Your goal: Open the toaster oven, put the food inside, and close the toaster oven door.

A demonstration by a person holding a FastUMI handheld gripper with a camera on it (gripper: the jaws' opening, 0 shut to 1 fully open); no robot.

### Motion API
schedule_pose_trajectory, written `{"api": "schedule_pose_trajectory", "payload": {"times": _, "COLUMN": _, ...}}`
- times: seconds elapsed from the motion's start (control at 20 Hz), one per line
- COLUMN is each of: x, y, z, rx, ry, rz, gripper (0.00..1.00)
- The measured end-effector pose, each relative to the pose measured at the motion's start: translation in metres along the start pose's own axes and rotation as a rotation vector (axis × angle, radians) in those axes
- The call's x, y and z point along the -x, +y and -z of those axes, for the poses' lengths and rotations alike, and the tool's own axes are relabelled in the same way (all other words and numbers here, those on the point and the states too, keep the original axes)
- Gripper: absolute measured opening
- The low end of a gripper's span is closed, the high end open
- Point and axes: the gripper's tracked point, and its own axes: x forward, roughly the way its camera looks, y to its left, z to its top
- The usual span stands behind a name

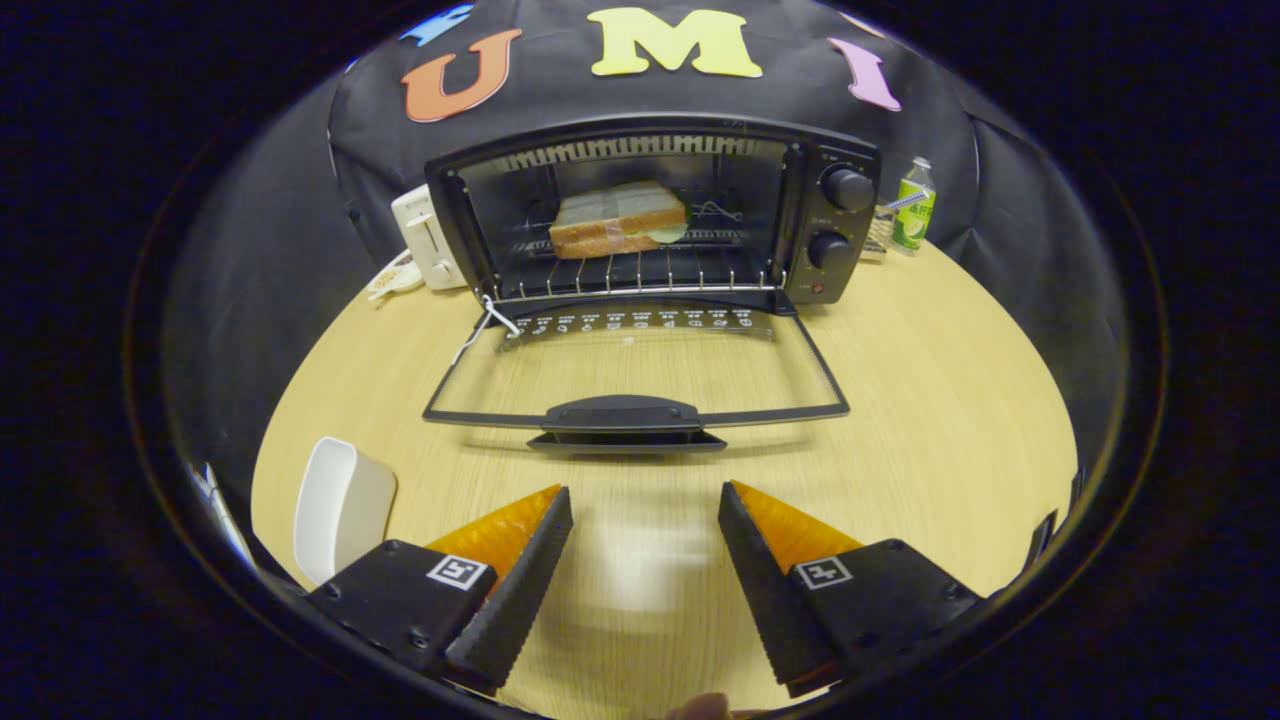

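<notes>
the sandwich (618,220) is set on the toaster oven (655,215) rack; the door (635,375) is left down (still to close), tongs (645,500) spread wide, empty, before its handle (625,412).

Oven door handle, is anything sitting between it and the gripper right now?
Nothing visible: bare table lies between the open gripper and the door handle just ahead. The white dish sits off beside the left finger.

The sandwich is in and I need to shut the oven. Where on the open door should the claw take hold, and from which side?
Take the door by its dark handle, the raised bar at the middle of the front edge nearest the open claw. The door lies flat, so come straight forward, probably with the fingers above and below the bar, then lift it towards the toaster oven.
</notes>
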Motion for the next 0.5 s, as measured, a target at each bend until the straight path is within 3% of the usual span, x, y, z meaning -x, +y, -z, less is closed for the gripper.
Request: {"api": "schedule_pose_trajectory", "payload": {"times": 0.5, "x": -0.02, "y": 0.004, "z": -0.008, "rx": -0.017, "ry": -0.013, "rz": 0.046, "gripper": 0.96}}
